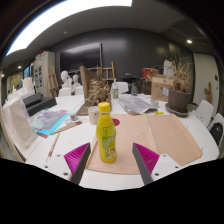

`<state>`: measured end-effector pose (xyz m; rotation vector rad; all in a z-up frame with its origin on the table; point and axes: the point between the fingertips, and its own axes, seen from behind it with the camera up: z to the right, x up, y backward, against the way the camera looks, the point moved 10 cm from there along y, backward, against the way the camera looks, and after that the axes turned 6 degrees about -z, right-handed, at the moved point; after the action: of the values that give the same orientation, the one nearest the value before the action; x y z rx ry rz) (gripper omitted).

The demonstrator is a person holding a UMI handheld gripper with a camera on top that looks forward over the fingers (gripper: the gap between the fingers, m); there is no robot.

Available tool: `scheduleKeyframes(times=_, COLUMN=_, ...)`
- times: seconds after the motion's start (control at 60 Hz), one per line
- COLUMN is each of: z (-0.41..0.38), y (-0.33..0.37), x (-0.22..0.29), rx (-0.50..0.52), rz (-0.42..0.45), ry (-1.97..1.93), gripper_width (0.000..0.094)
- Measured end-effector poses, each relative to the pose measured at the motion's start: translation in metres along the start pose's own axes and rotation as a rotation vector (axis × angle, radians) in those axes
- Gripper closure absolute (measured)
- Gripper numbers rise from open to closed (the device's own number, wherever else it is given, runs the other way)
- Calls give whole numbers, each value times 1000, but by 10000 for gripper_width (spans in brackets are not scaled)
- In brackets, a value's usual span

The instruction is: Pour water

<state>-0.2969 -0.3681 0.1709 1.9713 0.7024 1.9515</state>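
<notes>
Here we hold the gripper [112, 163] wide, gripping nothing. The bottle [106, 133] stands upright on the table [170, 140] at lower centre of the frame, between the fingertips and slightly left, its long axis vertical, gaps either side.

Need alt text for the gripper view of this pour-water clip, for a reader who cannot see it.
A yellow bottle with a yellow cap stands upright on a brown mat on a white table, between the fingers of the open claw, with a gap on each side. A small cup stands beyond it, with a cluttered workshop behind.
</notes>
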Motion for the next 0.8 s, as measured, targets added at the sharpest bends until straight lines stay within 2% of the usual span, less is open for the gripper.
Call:
scheduleKeyframes(times=0.15, z=-17, y=-69, x=-6, rx=-70, rz=35, ry=31, gripper_width=82)
scheduleKeyframes(times=0.233, z=-21, y=-101, x=-10, rx=-92, rz=38, ry=6, gripper_width=127)
scheduleKeyframes(times=0.283, z=-20, y=-115, x=-13, rx=-106, rz=32, ry=-5, gripper_width=210)
scheduleKeyframes(times=0.367, z=-19, y=-124, x=-12, rx=-125, rz=57, ry=-21, gripper_width=479)
scheduleKeyframes(times=0.45, z=-19, y=-128, x=-11, rx=-153, rz=62, ry=-23, gripper_width=519)
scheduleKeyframes(times=0.583, z=-18, y=-125, x=-6, rx=-207, rz=59, ry=5, gripper_width=670)
scheduleKeyframes(times=0.8, z=-7, y=-124, x=42, rx=-315, rz=65, ry=118, gripper_width=673)
